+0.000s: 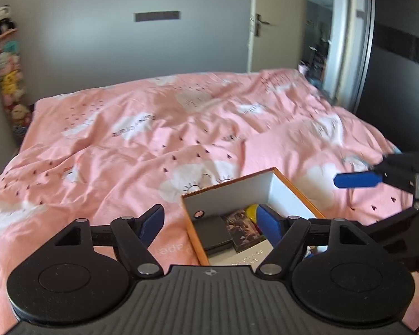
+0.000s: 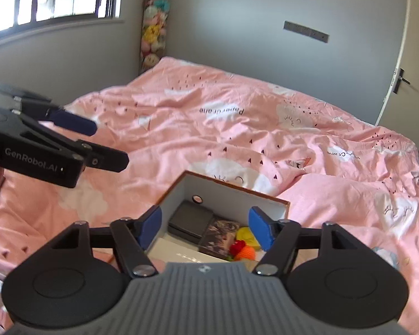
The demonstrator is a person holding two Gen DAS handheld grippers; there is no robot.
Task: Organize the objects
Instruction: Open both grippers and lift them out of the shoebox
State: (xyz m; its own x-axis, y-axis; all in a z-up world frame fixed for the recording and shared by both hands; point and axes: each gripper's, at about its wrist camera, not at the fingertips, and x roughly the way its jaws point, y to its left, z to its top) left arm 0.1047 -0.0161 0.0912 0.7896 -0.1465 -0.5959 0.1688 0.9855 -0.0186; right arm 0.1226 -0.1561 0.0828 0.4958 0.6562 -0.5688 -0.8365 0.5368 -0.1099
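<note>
Both claws, left (image 1: 211,223) and right (image 2: 206,229), gape empty above the box (image 2: 237,192) holding a black case (image 2: 190,220), a card pack (image 2: 219,236) and yarn toys (image 2: 244,248).

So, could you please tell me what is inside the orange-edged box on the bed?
Inside the box: a dark flat case, a patterned card pack, yellow, orange and red knitted pieces, and a white sheet. The near end is hidden behind the right hand-held gripper.

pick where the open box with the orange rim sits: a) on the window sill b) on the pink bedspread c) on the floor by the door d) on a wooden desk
b: the open box rests directly on the pink bedspread, with the patterned fabric showing all around its orange rim in both wrist views.
</note>
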